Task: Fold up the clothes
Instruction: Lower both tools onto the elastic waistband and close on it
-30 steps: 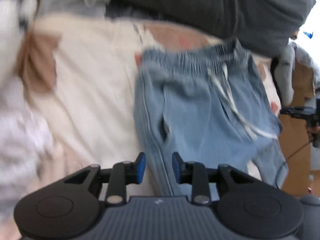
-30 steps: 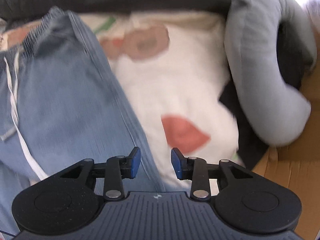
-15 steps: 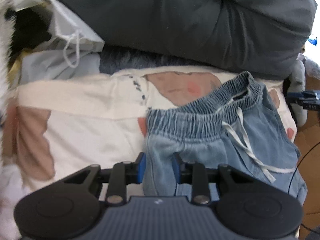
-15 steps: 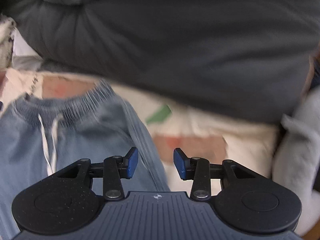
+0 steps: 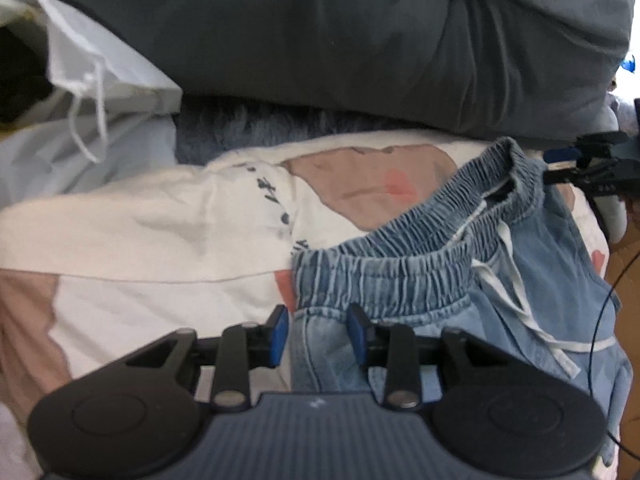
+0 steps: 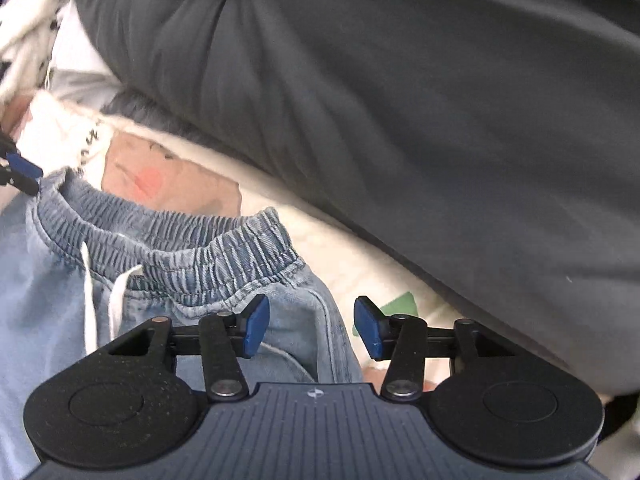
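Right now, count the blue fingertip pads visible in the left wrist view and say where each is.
3: two on the left gripper, straddling the light-blue denim shorts' waistband corner, and one on the right gripper at the far right edge. Its other pad may be hidden.

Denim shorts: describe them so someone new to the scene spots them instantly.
Start at the big dark grey duvet across the back; below it lies a cream sheet with pink-brown patches. On that sheet lie the denim shorts, the only blue denim there, with a gathered elastic waistband and white drawstring.

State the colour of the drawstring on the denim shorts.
White. The drawstring hangs from the elastic waistband of the light blue shorts; the left wrist view shows it best.
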{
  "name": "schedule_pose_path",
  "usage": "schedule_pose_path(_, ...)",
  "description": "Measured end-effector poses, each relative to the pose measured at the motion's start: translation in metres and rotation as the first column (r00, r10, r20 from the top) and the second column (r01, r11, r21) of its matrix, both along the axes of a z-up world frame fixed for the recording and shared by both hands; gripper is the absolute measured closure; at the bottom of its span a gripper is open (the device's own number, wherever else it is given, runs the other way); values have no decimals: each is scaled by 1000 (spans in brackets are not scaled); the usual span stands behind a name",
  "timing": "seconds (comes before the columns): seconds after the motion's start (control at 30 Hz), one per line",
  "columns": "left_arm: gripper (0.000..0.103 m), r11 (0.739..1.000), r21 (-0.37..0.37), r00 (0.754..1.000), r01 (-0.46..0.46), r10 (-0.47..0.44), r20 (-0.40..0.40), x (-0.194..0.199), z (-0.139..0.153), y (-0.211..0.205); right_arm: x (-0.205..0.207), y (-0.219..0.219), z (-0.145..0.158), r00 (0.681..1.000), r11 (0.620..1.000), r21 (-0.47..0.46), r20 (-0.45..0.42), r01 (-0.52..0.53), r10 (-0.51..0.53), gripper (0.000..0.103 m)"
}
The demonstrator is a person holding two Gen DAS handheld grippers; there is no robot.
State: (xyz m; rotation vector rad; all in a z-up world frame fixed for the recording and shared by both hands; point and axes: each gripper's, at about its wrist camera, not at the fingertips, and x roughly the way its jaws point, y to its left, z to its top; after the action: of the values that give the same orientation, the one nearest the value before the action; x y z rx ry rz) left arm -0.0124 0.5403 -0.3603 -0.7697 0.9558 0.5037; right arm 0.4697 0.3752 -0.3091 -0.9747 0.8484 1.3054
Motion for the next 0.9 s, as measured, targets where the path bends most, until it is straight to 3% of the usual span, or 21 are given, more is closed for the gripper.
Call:
schedule_pose_path(0.07, 58, 1000, -1, 1000, 1, -1, -5, 2, -5, 1, 1, 6, -8, 1000, 1000, -18, 13, -6, 7, 49)
schedule_pose_path(0.17, 54, 1000, -1, 1000, 8, -8, -15, 7, -12, 1, 4, 15, -20, 1000, 999, -36, 14, -4, 5, 49)
schedule_pose_path(0.53, 53, 999, 1, 998, 49, -49, -29, 13, -20, -11, 12, 32, -64, 1000, 992, -124, -26, -2, -1, 49)
schedule_pose_path(0.63, 54, 997, 31, 997, 68, -67, -46, 18, -22, -15, 11, 31, -76, 998, 990, -137, -45, 26, -32, 51)
schedule_pose_path(0.77, 75, 994, 101, 997, 51, -45, -60, 18, -15, -23, 5, 32, -79, 996, 990, -138, -76, 26, -36, 79)
schedule_pose_path(0.9, 82, 987, 158, 999, -34, 35, -9, 5, 0, -27, 0, 28, -69, 998, 993, -115, -54, 27, -33, 92)
